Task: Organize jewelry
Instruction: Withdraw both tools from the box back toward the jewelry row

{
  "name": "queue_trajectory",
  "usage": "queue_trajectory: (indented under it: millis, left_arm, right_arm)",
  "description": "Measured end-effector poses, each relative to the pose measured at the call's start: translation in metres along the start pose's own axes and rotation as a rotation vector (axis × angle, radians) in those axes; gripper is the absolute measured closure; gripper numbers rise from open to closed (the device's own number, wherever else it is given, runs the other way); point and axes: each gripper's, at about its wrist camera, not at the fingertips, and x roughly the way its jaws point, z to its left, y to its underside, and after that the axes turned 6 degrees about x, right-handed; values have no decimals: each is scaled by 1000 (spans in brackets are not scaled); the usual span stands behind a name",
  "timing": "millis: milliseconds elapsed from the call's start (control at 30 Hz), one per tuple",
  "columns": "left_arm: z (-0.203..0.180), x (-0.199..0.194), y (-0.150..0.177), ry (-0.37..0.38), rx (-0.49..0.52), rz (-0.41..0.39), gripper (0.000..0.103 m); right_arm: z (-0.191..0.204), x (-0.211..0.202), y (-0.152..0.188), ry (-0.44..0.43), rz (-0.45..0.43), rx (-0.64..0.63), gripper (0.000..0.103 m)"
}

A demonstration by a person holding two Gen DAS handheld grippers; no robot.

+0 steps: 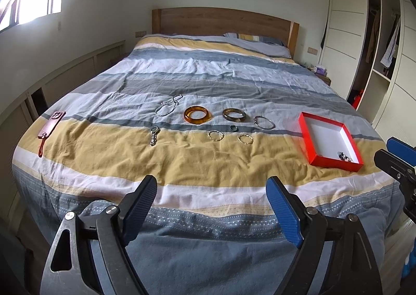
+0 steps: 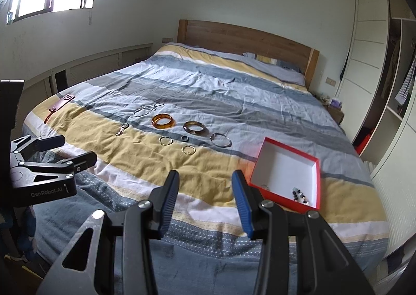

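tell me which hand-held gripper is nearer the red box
Right. The right hand-held gripper hovers open just beside the red box, at its near left corner. The left hand-held gripper, also open, sits farther left, before the bracelets.

The left gripper (image 1: 212,207) is held level, and its two fingers are spread wide apart with nothing between them. Its left finger (image 1: 140,204) shows a dark ribbed pad, and its right finger (image 1: 282,210) shows a blue pad. In the right wrist view the left gripper (image 2: 75,148) appears from the side, low at the left edge, also with its fingers apart. The right gripper (image 2: 205,201) points forward with the jaws parted, less widely than the left one, and it grips nothing. One blue pad (image 1: 400,148) of the right gripper shows at the right edge of the left wrist view.
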Motion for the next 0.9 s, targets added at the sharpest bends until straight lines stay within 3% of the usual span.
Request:
queue_trajectory:
  millis: [300,900]
  left_arm:
    - [10,13,0,-17,-25,18,13]
    - [23,70,-1,-106,-12,92,13]
  right_arm:
    - [0,10,-2,2,23,4,63]
    - [-21,89,5,-85,125,127,63]
